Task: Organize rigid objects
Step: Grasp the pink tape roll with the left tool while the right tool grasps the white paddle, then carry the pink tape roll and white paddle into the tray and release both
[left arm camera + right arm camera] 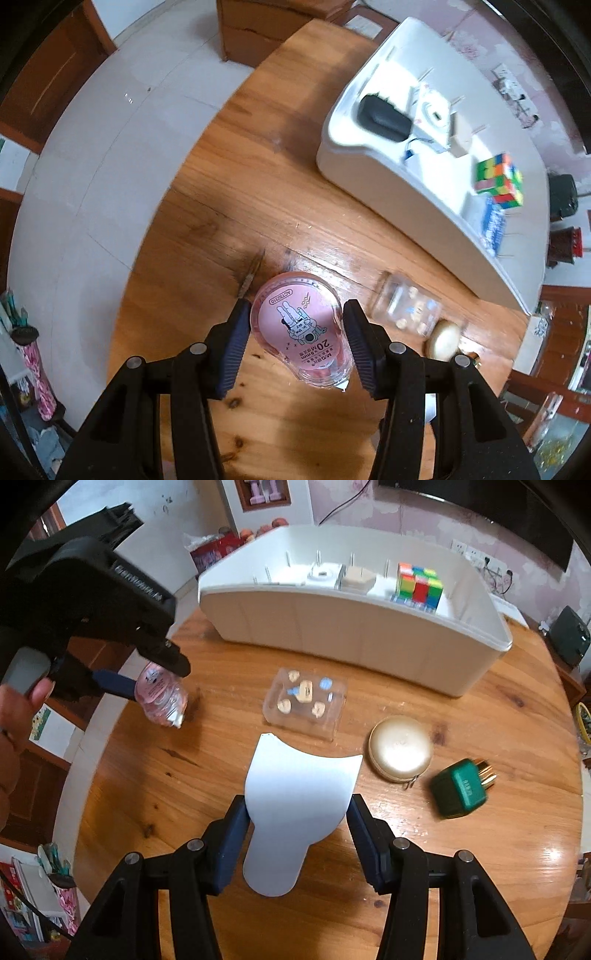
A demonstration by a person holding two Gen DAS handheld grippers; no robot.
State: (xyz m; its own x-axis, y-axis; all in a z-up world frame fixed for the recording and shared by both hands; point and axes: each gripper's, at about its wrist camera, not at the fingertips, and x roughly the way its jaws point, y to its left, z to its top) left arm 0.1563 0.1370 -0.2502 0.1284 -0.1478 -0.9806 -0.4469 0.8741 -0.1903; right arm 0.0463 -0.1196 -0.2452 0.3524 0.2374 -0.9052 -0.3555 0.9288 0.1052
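Observation:
My left gripper (295,314) is shut on a pink, clear-cased correction tape dispenser (297,328), its pads pressing both sides. In the right wrist view the left gripper (147,681), in a person's hand, holds the dispenser (160,699) just above the round wooden table (166,782). My right gripper (298,805) is shut on a flat white fan-shaped plate (299,775), its pads on the two edges. A white organiser bin (332,627) stands at the table's far side. It holds a colour cube (419,583) and small pale items.
On the table lie a clear box of small pieces (304,705), a round gold case (400,749) and a green bottle with a gold cap (461,790). The left wrist view shows a black item (382,118) in the bin (388,177). The table edge runs along the left.

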